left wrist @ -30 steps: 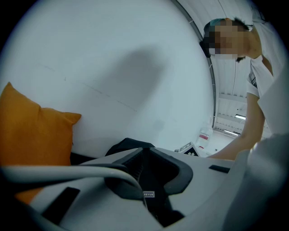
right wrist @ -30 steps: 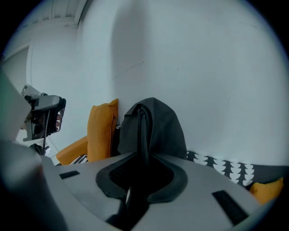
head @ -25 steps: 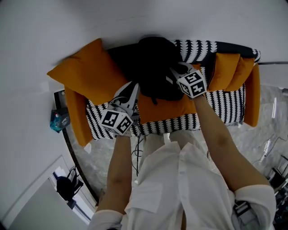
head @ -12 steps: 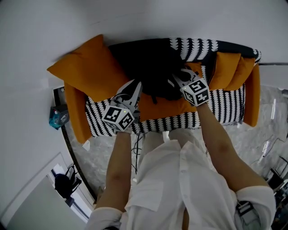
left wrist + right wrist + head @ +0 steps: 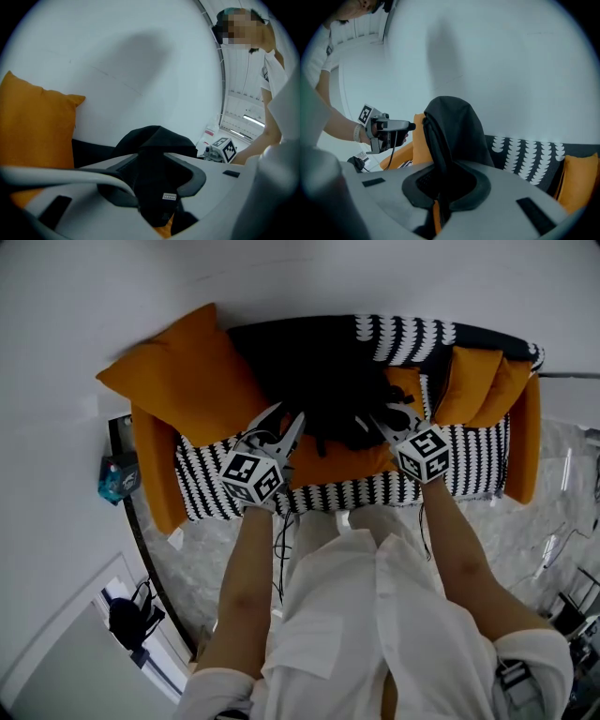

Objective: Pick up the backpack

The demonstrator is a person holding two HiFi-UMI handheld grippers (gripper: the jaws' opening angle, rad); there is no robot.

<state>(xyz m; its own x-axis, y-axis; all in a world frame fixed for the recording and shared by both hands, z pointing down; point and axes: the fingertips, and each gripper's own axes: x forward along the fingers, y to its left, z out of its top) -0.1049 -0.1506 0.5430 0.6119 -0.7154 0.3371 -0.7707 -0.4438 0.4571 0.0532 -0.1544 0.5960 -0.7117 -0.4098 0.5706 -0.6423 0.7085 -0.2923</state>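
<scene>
1. A black backpack (image 5: pixel 319 371) lies on a black-and-white patterned sofa (image 5: pixel 450 470), against its back.
2. A large orange cushion (image 5: pixel 178 381) leans beside it at the left end.
3. The left claw (image 5: pixel 284 420) has just been opening; its jaws stand spread, tips at the backpack's near edge.
4. The right claw (image 5: pixel 377 418) has just been closing, its jaws pinched on the backpack's black fabric.

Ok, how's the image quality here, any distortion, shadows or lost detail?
Head view: strong fisheye bends the sofa, and the black backpack reads as a flat dark mass. Left gripper view: black vignetted corners, and a soft shadow on the wall. Right gripper view: same vignette, and the backpack stands sharp against the pale wall.
</scene>
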